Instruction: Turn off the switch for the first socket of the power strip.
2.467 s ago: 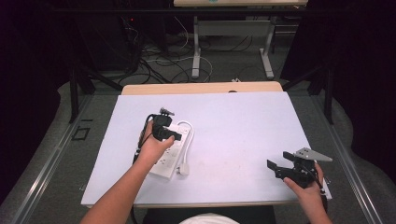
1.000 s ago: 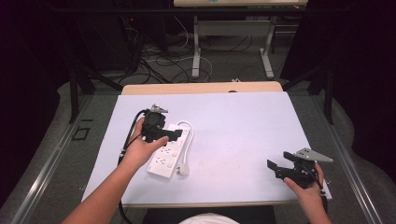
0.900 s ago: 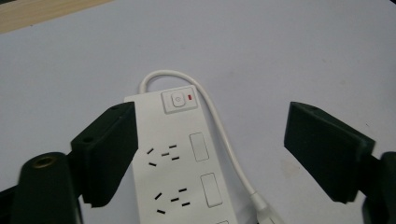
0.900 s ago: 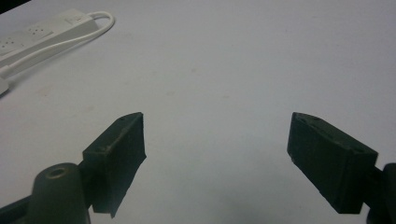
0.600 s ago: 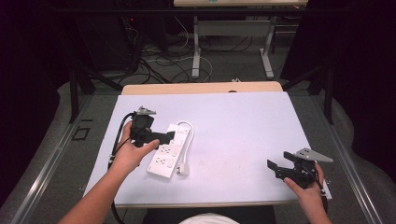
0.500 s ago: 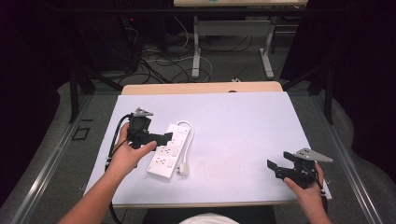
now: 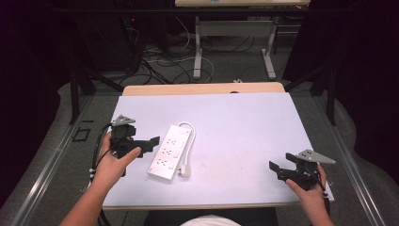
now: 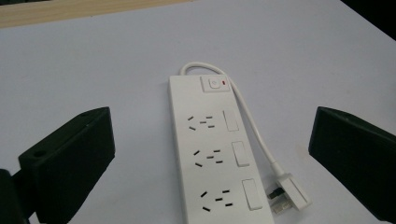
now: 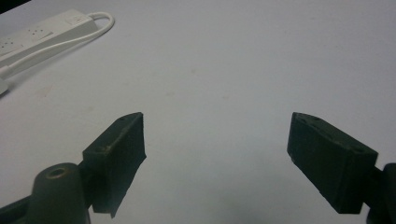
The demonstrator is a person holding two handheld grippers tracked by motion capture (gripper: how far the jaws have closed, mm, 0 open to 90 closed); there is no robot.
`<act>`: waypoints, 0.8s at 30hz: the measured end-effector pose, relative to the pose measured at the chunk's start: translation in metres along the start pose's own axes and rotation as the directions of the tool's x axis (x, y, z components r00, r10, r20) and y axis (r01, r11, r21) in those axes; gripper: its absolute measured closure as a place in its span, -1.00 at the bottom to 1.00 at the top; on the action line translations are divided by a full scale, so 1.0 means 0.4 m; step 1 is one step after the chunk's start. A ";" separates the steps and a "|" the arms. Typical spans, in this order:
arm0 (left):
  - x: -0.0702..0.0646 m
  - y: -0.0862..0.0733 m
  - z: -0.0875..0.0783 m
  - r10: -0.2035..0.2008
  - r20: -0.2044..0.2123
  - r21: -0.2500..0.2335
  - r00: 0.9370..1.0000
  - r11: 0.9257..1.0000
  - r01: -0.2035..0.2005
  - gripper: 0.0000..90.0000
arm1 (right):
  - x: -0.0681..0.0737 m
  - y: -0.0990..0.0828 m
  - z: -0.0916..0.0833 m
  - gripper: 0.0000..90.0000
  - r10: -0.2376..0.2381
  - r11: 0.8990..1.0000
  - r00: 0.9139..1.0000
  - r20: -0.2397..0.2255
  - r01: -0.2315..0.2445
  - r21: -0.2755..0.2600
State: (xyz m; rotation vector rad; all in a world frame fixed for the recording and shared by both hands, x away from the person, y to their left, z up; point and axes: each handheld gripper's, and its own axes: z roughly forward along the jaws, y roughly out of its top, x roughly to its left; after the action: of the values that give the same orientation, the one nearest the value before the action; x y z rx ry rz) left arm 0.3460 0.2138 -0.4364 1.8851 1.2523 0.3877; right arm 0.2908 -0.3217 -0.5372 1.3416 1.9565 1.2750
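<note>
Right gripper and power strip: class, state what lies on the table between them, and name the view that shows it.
Nothing: between the right gripper and the power strip the white table is bare, seen in the high view.

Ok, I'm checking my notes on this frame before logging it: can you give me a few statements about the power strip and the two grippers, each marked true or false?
1. The power strip lies flat on the white table. True.
2. The left gripper is shut on the strip. False: its jaws stand wide open, clear of it.
3. The strip's plug lies on the table beside the strip. True.
4. The right gripper holds the cord. False: it is open and empty, near the table's right front corner.
5. The strip has six sockets. False: three, each with a switch.
</note>
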 end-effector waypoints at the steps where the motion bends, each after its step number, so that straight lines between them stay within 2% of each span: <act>1: 0.006 -0.006 -0.004 -0.008 -0.005 -0.002 1.000 1.000 0.008 -0.99 | 0.000 0.000 0.000 -0.59 0.000 1.000 1.000 0.000 0.000 0.000; 15: 0.067 -0.060 -0.037 -0.082 -0.044 -0.064 0.996 0.995 0.079 -0.99 | -0.001 0.000 -0.001 -0.59 -0.001 1.000 1.000 0.001 0.001 0.011; 19: 0.083 -0.080 -0.046 -0.088 -0.055 -0.063 0.995 0.994 0.085 -0.99 | -0.001 -0.001 0.000 -0.59 0.000 1.000 1.000 0.000 0.000 0.002; 20: 0.089 -0.086 -0.048 -0.077 -0.065 -0.065 0.995 0.995 0.072 -0.99 | -0.001 -0.001 0.000 -0.59 0.000 1.000 1.000 0.001 0.000 0.002; 24: 0.100 -0.113 -0.048 -0.071 -0.079 -0.063 0.994 0.996 0.066 -0.99 | -0.001 -0.001 0.000 -0.59 0.001 1.000 1.000 0.000 -0.001 0.002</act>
State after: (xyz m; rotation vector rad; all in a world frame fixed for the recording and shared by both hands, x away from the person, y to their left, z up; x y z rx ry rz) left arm 0.3242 0.2650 -0.4663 1.7859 1.3403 0.4649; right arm 0.2907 -0.3220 -0.5374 1.3437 1.9579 1.2743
